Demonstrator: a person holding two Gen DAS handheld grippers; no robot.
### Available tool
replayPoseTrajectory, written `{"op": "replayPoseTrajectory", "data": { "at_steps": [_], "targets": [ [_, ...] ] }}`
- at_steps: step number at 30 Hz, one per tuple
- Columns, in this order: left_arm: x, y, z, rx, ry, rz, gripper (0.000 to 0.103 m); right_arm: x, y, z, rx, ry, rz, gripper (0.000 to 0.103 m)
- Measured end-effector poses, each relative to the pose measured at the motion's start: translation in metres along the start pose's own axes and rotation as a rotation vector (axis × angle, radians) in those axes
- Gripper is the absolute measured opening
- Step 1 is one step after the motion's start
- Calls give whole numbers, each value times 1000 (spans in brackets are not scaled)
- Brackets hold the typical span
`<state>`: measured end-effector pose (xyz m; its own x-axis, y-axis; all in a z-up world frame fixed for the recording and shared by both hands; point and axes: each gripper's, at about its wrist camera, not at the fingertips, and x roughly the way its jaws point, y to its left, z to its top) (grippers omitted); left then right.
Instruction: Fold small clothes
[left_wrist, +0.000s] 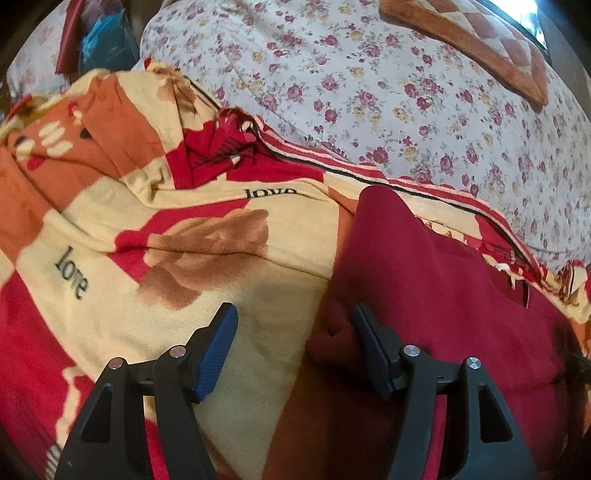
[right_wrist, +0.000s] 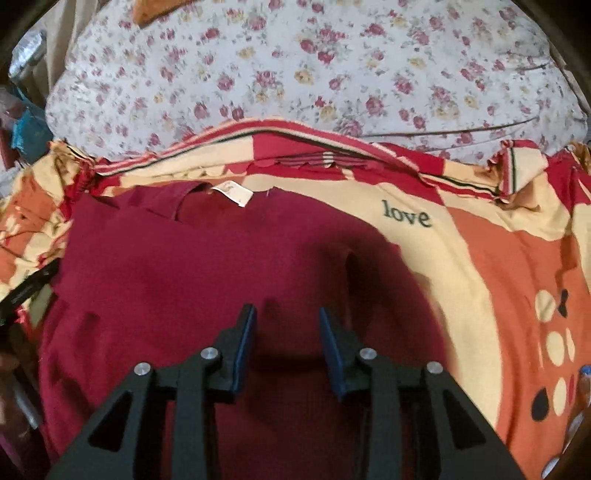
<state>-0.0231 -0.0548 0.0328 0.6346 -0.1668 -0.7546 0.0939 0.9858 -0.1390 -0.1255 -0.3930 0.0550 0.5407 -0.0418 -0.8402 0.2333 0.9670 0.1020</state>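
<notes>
A dark red garment (right_wrist: 207, 266) lies spread on a patterned blanket, its neck opening and white label (right_wrist: 231, 194) at the far side. In the left wrist view the same garment (left_wrist: 436, 280) lies at the right. My left gripper (left_wrist: 293, 314) is open at the garment's left edge, its right finger over a bunched fold of the cloth. My right gripper (right_wrist: 288, 314) is open just above the middle of the garment, holding nothing.
The blanket (left_wrist: 110, 229) is cream, red and orange with the word "love" printed on it. Behind it lies a floral bedsheet (right_wrist: 314, 74). A brown patchwork cushion (left_wrist: 480, 40) lies at the far right. Teal and red items (left_wrist: 99, 40) sit at the far left.
</notes>
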Motion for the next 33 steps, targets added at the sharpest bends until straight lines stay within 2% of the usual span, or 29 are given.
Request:
{"op": "replayPoseTrajectory", "data": {
  "at_steps": [4,10,15,21,26,31,33],
  "targets": [
    [-18,-11,-3,47,-8,33,45,-33,-21,-20,20,-15,19,49],
    [-52,-30,-17,87,-22,-15,45,-80,-65,-56,76,-25,57,59],
    [-74,-54,-39,130,15,-92,45,-105,-97,-85,120,-4,42,61],
    [-86,-85,-60,197,44,-140,45,-118,-118,-123,170,39,38,62],
    [-93,-104,-71,234,56,-166,45,-124,-104,-141,175,52,106,62],
    [-99,-111,-77,253,54,-175,45,-129,-57,-152,41,88,170,62],
    [-102,-111,-78,255,53,-178,45,-129,-43,-158,-9,111,154,62]
  ]
}}
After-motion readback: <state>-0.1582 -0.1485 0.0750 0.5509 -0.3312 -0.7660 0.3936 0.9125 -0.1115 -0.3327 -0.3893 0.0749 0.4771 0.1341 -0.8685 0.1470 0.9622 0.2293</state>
